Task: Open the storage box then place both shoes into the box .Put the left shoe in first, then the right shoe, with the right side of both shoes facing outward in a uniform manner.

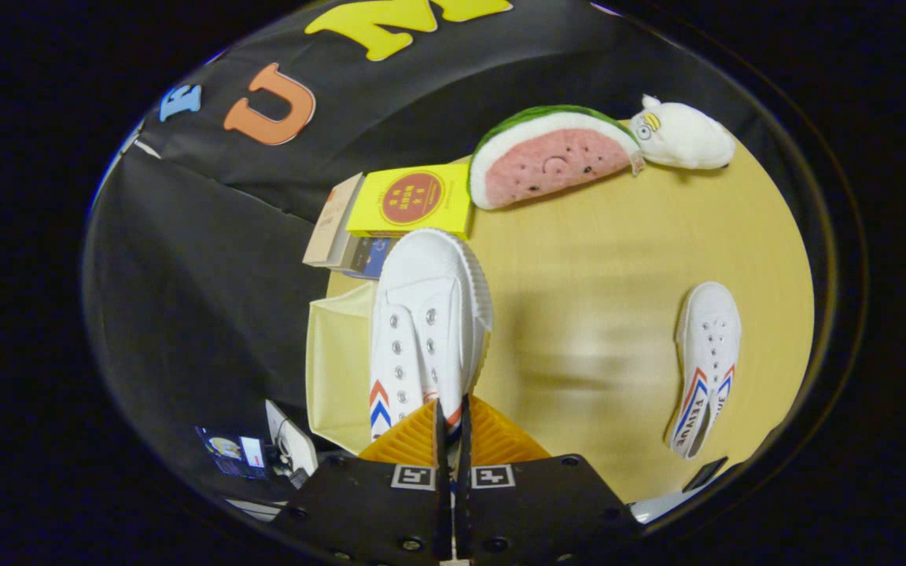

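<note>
Gripper (pixel 451 417) clenched on the heel edge of a white shoe (pixel 421 330), held over a pale storage box (pixel 339 362) at the worktop (pixel 594 259) edge, second shoe (pixel 706 362) lying well apart on the worktop, books (pixel 390 208) and plush toys (pixel 579 149) beyond.

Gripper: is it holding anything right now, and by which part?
Yes. The gripper is shut on the white shoe, pinching its collar edge near the heel.
</note>
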